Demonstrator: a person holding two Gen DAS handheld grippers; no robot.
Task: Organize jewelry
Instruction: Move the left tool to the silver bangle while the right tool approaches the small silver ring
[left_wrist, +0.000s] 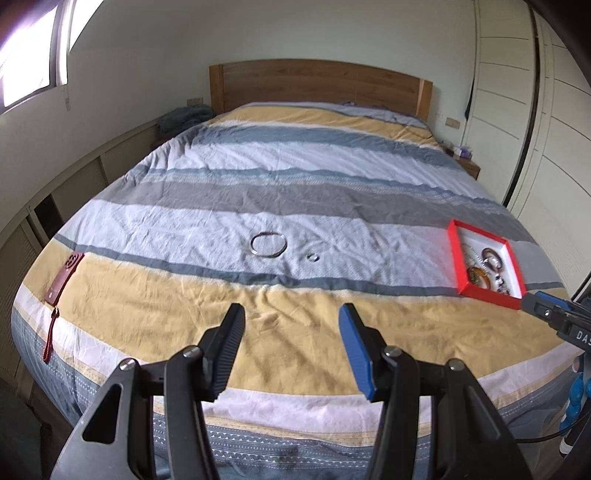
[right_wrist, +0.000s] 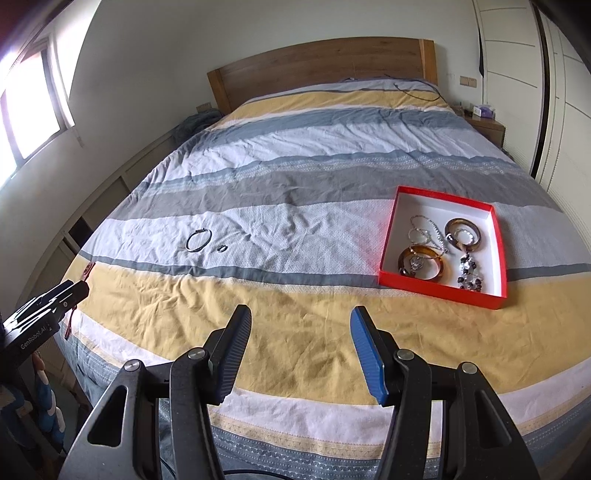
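Your left gripper (left_wrist: 291, 321), low in the frame, hangs released and empty over the striped bed quilt (left_wrist: 295, 206). Straight ahead, near centre frame, lies a thin silver bangle (left_wrist: 268, 243), with a small silver ring (left_wrist: 313, 257) just right of it. Your right gripper (right_wrist: 301, 325), also released and empty, sits nearer the red cardboard tray of jewelry (right_wrist: 495, 254) at right. Nothing blocks either path.

You are in a home bedroom. A wide bed (right_wrist: 295, 184) with a striped blue, grey, white and yellow cover fills the view, backed by a wooden headboard (right_wrist: 321, 66). You see a window (right_wrist: 33, 110) on the left wall, a small wooden bedside table (right_wrist: 487, 127) and tall white wardrobe doors (right_wrist: 517, 74) on the right.
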